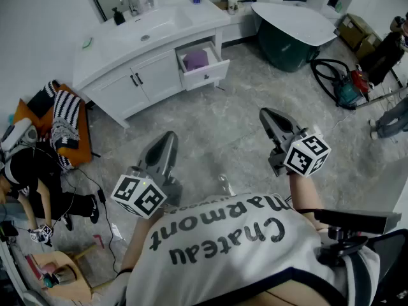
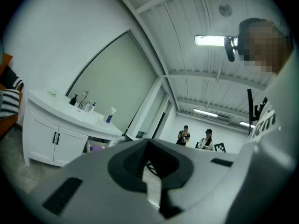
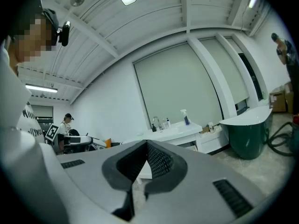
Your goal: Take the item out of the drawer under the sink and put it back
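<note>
Both ribbed-jawed grey plastic tools, left gripper (image 1: 167, 139) and right gripper (image 1: 268, 114), are closed and empty. Far ahead of their jaws, the rounded purple item (image 1: 196, 59) lies in the open glossy white drawer (image 1: 207, 76).

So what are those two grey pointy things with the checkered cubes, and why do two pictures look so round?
They are tools that a person holds, one in each hand. Each is a gripper: the left gripper and the right gripper, both shut and empty. The head view comes from a camera on the person's head, looking down. The two round pictures come from small cameras riding on each gripper, looking along its jaws. Across the grey floor stands a white sink cabinet with one white drawer pulled open; a purple item lies inside.
</note>
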Demonstrator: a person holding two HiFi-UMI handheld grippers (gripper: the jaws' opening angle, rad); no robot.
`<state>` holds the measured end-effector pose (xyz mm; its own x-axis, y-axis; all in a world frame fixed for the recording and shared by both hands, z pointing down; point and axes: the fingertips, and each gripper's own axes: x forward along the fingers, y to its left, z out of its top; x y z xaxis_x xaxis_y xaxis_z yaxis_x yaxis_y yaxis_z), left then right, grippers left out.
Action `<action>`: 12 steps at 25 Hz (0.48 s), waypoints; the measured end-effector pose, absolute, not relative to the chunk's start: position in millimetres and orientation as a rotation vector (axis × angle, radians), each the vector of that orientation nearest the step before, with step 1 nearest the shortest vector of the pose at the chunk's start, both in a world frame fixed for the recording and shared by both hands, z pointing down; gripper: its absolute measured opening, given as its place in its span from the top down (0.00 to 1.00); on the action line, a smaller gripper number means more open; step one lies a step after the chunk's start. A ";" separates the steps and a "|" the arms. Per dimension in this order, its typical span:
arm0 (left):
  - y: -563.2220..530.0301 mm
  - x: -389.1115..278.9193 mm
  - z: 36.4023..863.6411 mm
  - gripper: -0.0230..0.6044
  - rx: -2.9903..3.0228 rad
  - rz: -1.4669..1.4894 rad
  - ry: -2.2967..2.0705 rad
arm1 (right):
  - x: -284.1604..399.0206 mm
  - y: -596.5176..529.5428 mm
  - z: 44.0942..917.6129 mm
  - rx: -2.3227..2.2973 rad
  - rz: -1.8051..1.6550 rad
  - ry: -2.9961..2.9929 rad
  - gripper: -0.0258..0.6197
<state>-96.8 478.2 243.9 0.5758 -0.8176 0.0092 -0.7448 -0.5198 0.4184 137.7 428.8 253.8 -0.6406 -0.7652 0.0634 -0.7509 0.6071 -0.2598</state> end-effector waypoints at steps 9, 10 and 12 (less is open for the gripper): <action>477.8 -100.3 238.3 0.95 2.458 -0.266 -1.269 | 133.0 426.7 254.3 -1.318 -0.411 2.782 0.94; 476.9 -101.6 236.9 0.95 2.467 -0.265 -1.273 | 131.5 424.6 254.3 -1.322 -0.417 2.777 0.94; 476.5 -103.0 235.7 0.95 2.489 -0.257 -1.273 | 129.6 420.9 254.7 -1.325 -0.432 2.754 0.94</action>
